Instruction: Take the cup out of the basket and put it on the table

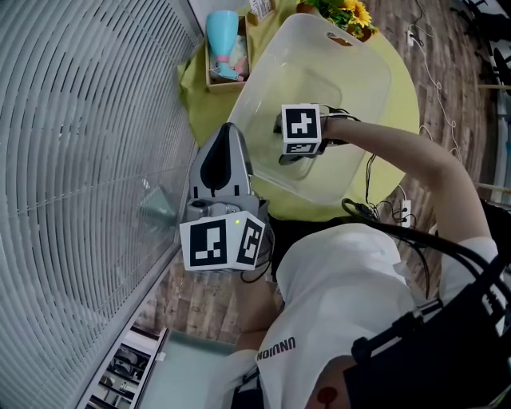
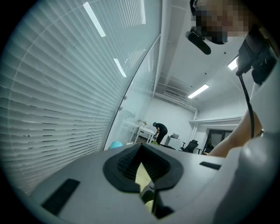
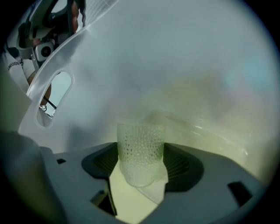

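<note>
While the left gripper (image 2: pixel 141 148) is held up close to the person's white shirt (image 1: pixel 335 287), right beside the blinds (image 1: pixel 72 160), its jaws are pressed together. Just beyond it, the right gripper (image 3: pixel 141 165) reaches down into the basket (image 1: pixel 363 72), a translucent white tub. Its jaws pinch the cup (image 3: pixel 140 142), a clear glass with a dimpled surface that stands upright between the black pads, inside the basket. Whether the cup touches the basket floor cannot be told.

The basket stands on the table (image 1: pixel 403 104), which is round and covered with a yellow-green cloth. At the table's far edge, near the blinds, a box (image 1: pixel 214 72) holds a pale blue vase (image 1: pixel 223 32), and sunflowers (image 1: pixel 351 12) stand just past the basket.

The floor (image 1: pixel 447 48) is wood plank with cables lying across it. Farther off, the room is white, with strip lights (image 2: pixel 197 91) on the ceiling, office chairs (image 2: pixel 190 145), and another person (image 2: pixel 160 130) bent over a white desk.
</note>
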A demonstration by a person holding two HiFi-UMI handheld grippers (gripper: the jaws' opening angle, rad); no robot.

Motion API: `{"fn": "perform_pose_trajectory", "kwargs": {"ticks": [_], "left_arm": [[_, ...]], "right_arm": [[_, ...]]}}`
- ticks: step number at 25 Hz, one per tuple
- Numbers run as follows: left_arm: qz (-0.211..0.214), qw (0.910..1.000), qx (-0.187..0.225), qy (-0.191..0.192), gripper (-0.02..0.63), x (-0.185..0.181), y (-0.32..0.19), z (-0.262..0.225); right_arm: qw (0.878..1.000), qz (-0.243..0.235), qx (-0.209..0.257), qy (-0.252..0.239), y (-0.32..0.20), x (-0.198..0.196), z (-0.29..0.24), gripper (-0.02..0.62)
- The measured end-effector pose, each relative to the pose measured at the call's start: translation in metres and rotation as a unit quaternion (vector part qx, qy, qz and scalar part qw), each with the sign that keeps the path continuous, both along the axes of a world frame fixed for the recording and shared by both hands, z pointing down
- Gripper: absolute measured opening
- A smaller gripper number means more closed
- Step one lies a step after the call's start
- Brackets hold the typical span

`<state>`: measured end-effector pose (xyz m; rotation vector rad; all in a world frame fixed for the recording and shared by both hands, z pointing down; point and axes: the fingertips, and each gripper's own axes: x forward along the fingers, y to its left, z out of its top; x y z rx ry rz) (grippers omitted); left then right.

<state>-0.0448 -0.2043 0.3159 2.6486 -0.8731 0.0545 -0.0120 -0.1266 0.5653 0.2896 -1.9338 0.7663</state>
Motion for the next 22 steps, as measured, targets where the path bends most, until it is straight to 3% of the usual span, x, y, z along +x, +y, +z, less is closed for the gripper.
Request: {"fn": "perform_pose_trajectory", "kwargs": {"ticks": [22], "left_arm": [[0.001, 1.0, 0.009, 0.003, 0.012, 0.004, 0.0, -0.012]], "right_arm": [[0.998, 0.029, 0.062, -0.013, -0.018, 0.013, -0.043, 0.337]]}}
